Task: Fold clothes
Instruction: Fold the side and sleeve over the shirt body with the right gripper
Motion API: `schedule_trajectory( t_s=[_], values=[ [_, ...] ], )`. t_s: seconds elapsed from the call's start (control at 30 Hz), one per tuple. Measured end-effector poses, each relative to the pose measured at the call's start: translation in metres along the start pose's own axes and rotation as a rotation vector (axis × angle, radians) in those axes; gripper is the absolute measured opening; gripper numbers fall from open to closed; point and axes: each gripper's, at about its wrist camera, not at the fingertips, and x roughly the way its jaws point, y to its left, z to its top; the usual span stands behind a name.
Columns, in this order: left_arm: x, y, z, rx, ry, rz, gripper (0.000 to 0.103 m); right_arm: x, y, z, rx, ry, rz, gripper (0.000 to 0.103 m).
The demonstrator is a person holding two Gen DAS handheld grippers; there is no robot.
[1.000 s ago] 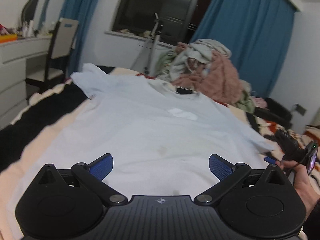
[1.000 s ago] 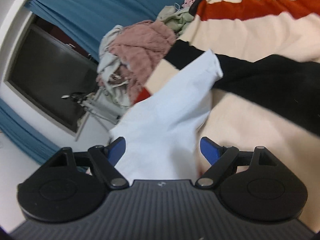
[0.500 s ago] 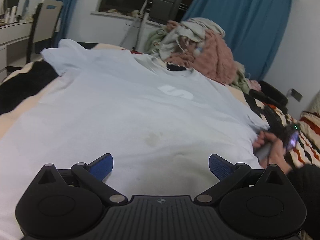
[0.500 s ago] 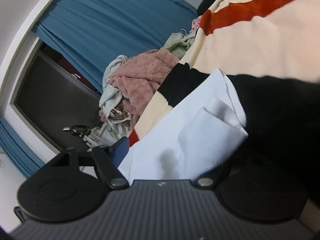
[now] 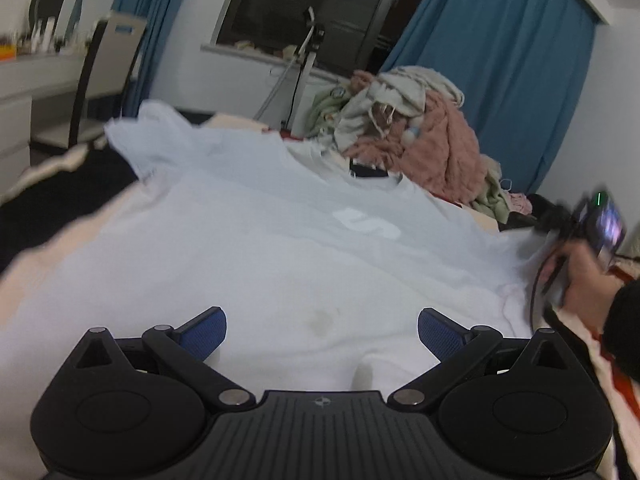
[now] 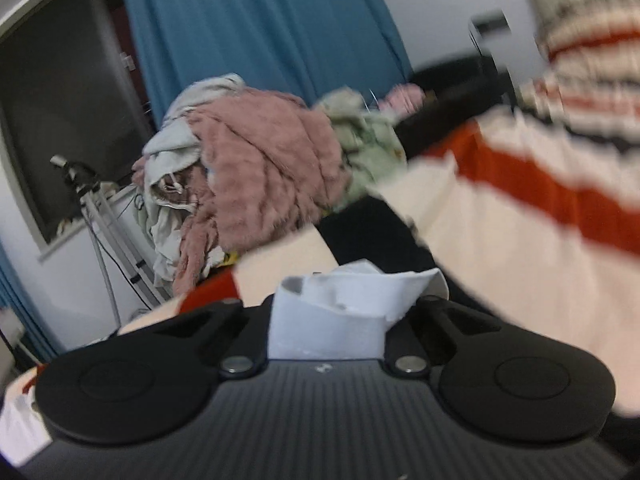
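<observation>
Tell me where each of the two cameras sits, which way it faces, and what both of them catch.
Left wrist: sits behind the open left gripper, low over the white T-shirt on the bed, facing the window; the person's right hand shows at the right edge.
Right wrist: sits behind the right gripper, shut on a sleeve, facing the striped blanket; no hand visible.
Shared: the T-shirt, the clothes pile and the blue curtain.
</observation>
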Motion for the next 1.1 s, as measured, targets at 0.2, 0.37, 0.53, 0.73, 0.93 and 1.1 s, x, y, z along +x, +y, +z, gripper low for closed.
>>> schedule_trajectory(
  t_s=[0.2,0.37,0.53,0.73,0.93,1.1],
  values=[
    [-0.008,0.018,0.011,-0.01,-0.039,0.044,0.103,-0.04,0.113,0.017,-0.309,-0.055,0.022,0.006],
    [-0.005,0.039,0.017,-0.048,-0.056,0.081,0.103,-0.048,0.211,-0.026,-0.518,-0.043,0.078,0.006],
    [-0.002,0.06,0.023,-0.086,-0.073,0.118,0.103,-0.041,0.288,-0.096,-0.694,0.013,0.157,0.005],
    [0.006,0.078,0.026,-0.127,-0.078,0.159,0.103,-0.02,0.32,-0.168,-0.744,0.103,0.215,0.006],
    [0.024,0.072,0.022,-0.089,-0.041,0.166,0.103,-0.021,0.308,-0.152,-0.635,0.152,0.288,0.04],
    [0.024,0.063,0.019,-0.052,-0.029,0.157,0.103,-0.065,0.273,-0.105,-0.489,0.147,0.404,0.085]
  ],
)
